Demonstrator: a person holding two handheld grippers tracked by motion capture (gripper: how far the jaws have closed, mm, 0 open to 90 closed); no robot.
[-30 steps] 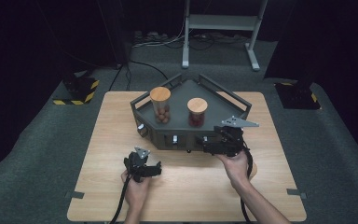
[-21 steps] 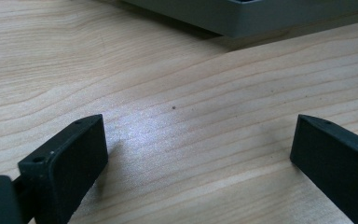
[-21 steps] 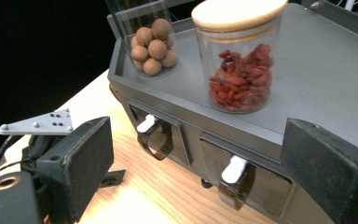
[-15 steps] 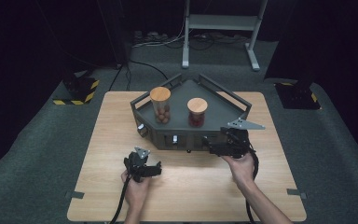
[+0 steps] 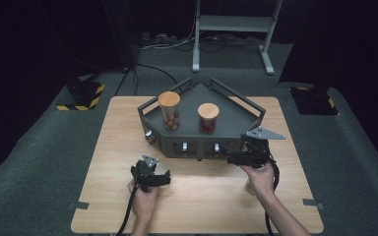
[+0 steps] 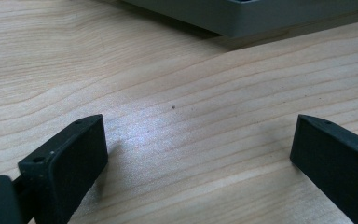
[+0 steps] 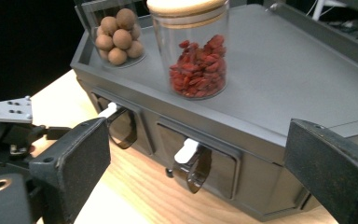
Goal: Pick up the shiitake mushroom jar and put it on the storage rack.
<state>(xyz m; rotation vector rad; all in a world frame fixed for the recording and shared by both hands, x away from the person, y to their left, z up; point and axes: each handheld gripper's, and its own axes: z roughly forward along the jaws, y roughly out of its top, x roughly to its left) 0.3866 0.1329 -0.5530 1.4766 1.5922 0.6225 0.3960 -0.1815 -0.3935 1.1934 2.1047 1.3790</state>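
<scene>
While the person stands at the near edge, the wooden table (image 5: 103,147) carries a dark grey tray unit (image 5: 236,115) with a raised rim, set toward its far side. Two small drawers sit in the near face of that unit, each with a white tab and a dark loop handle; the right drawer handle (image 7: 195,169) hangs straight ahead of the right gripper (image 5: 239,158), which is held just beside the unit's near right corner with its jaws spread wide and nothing between them. On the tray deck stand two clear jars with wooden lids: the jar of brown balls (image 5: 169,110) on the left and the jar of red berries (image 5: 208,118) to its right, near each other but apart. Both are upright. The left gripper (image 5: 156,180) rests low over bare wood at the near left, well apart from the tray, and its jaws gape open too, empty. From the right gripper view the left drawer handle (image 7: 122,127) shows further along the same face, below the brown balls
</scene>
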